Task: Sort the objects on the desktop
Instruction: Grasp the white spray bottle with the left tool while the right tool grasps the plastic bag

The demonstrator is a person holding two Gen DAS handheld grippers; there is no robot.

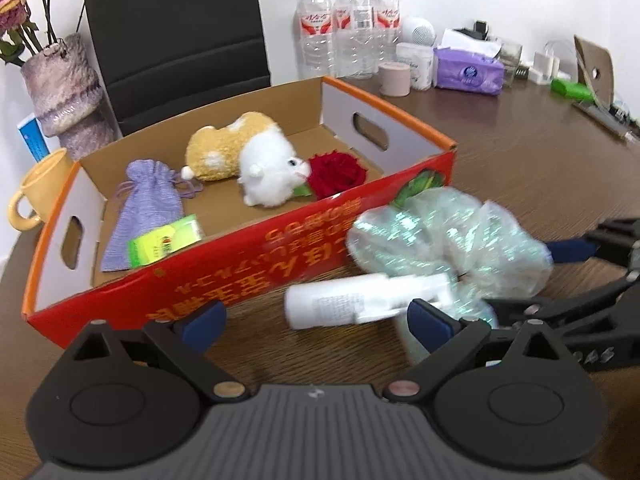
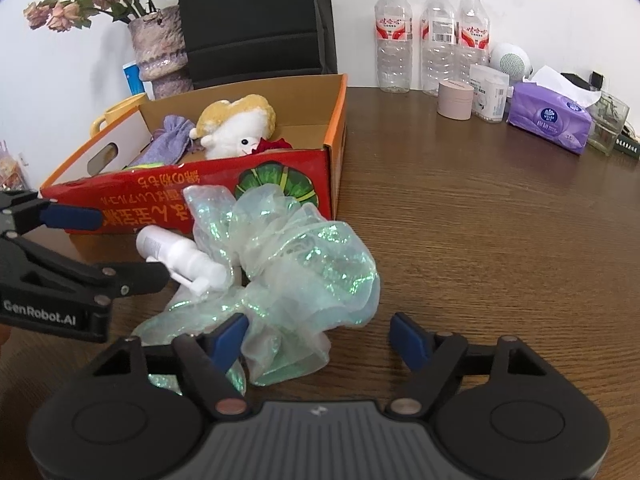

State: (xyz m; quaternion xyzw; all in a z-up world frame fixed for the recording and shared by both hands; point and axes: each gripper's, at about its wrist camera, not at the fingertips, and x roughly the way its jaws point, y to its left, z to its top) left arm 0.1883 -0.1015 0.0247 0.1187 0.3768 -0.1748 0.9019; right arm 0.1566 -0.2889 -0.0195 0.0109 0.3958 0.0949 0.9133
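Observation:
A red cardboard box [image 1: 240, 268] [image 2: 132, 196] holds a white and yellow plush toy [image 1: 268, 172], a purple pouch [image 1: 148, 208], a red rose [image 1: 336, 174] and a green packet [image 1: 164, 242]. In front of it on the brown table lie a white spray bottle [image 1: 340, 306] [image 2: 180, 254] and a shiny pale green gauze bundle [image 1: 452, 236] [image 2: 296, 276]. My left gripper [image 1: 316, 322] [image 2: 108, 248] is open, with the bottle just ahead between its fingers. My right gripper [image 2: 320, 338] [image 1: 520, 276] is open around the near part of the gauze. Its left pad [image 2: 230, 336] touches the fabric; the right pad stands clear.
Three water bottles [image 2: 432, 36], a pink jar [image 2: 455, 100], a purple tissue pack [image 2: 550, 122] and a white speaker [image 2: 510, 62] line the back of the table. A vase of dried flowers [image 1: 64, 88], a yellow mug [image 1: 38, 192] and a black chair back [image 1: 176, 36] stand behind the box.

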